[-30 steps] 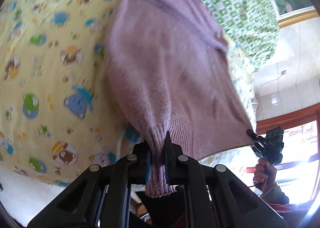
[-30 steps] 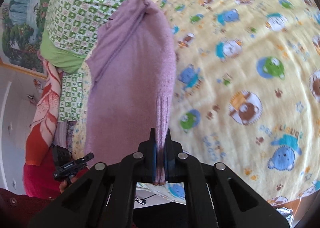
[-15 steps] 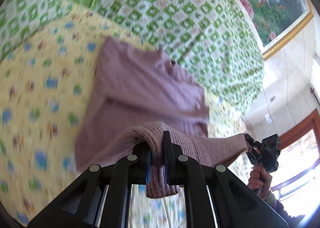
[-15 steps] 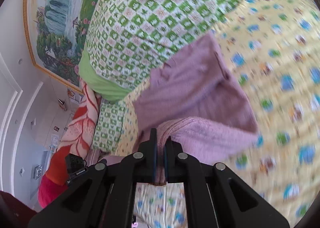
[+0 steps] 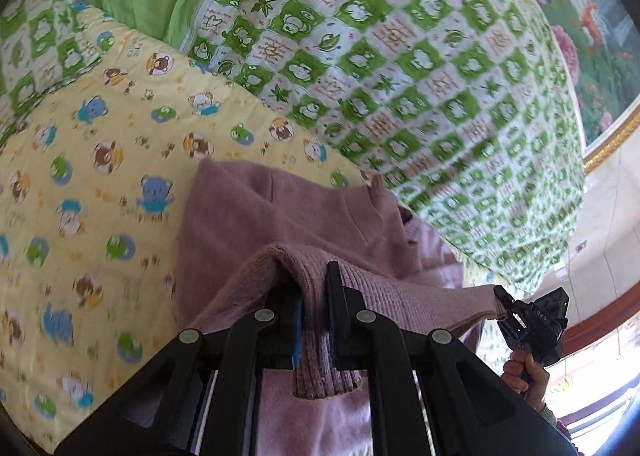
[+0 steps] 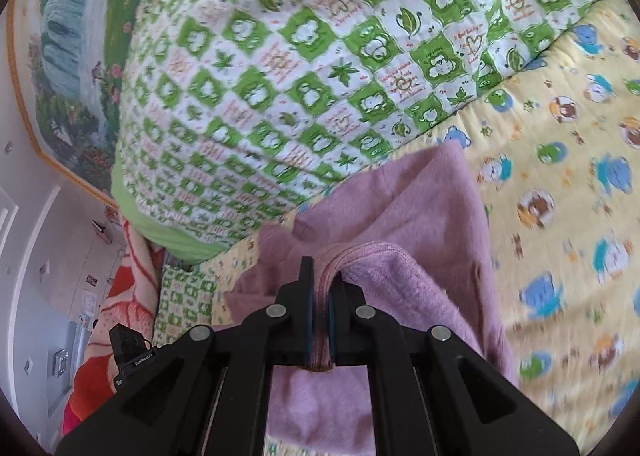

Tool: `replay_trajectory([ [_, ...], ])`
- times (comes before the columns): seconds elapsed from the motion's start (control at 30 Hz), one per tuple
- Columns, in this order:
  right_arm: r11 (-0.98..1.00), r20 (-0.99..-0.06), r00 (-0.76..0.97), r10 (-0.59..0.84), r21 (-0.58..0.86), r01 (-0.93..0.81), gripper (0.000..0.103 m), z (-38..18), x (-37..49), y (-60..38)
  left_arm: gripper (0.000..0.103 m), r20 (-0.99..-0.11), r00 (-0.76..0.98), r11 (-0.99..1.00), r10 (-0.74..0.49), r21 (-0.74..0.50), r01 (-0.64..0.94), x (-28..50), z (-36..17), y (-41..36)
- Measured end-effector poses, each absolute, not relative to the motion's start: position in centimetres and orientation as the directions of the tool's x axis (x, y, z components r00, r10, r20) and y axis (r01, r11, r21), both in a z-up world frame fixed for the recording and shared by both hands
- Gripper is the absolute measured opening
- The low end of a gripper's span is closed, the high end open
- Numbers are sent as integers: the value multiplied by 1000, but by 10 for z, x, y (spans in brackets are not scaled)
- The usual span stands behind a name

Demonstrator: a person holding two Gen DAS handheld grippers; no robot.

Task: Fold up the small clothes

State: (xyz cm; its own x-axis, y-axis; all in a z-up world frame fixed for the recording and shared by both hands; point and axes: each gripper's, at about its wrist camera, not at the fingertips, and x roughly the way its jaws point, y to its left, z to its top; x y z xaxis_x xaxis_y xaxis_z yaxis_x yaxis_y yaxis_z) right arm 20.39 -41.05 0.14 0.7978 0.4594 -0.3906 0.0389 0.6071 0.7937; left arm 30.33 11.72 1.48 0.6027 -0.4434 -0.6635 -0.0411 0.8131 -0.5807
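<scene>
Black hand-held gripper (image 5: 314,296), silver screws, blue pads

The left gripper (image 5: 316,296), a black two-finger tool with blue-edged pads, is clamped tight on a fold of ribbed mauve knit sweater (image 5: 328,360), angled steeply downward. In its view the right gripper (image 5: 505,299) shows at four o'clock, pinching the same hem, a bare hand (image 5: 526,370) wrapped round its handle below. The right gripper (image 6: 319,288) is likewise closed on the sweater (image 6: 320,348) edge, tipped more gently down. The left gripper's black body (image 6: 130,352) sits at eight o'clock there.
</scene>
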Motion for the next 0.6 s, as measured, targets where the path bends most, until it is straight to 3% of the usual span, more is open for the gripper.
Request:
replay_trajectory([
  [0.33, 636, -478, 753, 453, 765, 103, 6, -42, 276, -425, 8, -720, 569, 831, -397, -545, -110, 383, -40, 117],
  [0.6, 590, -489, 730, 478, 794, 145, 9, -53, 285, -436, 14, -711, 582, 841, -394, -534, -83, 384, -34, 117],
])
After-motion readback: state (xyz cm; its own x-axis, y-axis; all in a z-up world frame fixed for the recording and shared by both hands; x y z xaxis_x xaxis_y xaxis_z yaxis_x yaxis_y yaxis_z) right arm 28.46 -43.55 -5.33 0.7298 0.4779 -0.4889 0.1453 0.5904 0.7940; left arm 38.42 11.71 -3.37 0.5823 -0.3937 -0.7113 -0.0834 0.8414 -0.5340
